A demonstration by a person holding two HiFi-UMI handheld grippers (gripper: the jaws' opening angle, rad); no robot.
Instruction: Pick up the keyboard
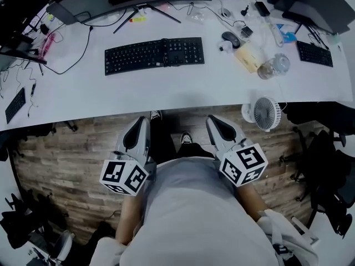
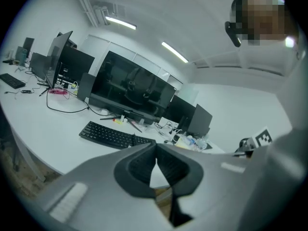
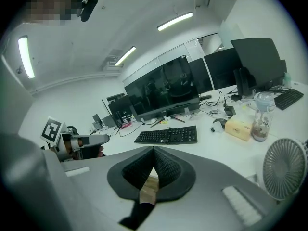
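Head view: a white desk (image 1: 183, 85) curves across the top, with wood-plank floor (image 1: 66, 154) below it. I count three keyboards. The target keyboard (image 1: 154, 55) lies flat at 12 o'clock from me, well apart from both grippers. A second keyboard (image 1: 314, 53) is at 2 o'clock and a third (image 1: 15, 105) at 9 o'clock. There is one mouse (image 1: 231, 38), one tan box (image 1: 248, 56), one jar (image 1: 274, 65) and one fan (image 1: 266, 113), the fan at the desk edge. The left gripper (image 1: 141, 125) and right gripper (image 1: 216, 124) are held over the floor, short of the desk.

Left gripper view: the jaws are closed tip to tip and grip nothing. The keyboard is at 11 o'clock beyond them, in front of a row of dark monitors. There are two ceiling strip lights and white walls.

Right gripper view: these jaws are also pressed together at the tips and empty. The keyboard is at 12 o'clock past them. The box and jar are at 2 o'clock and the fan at 4 o'clock. I count three strip lights here.
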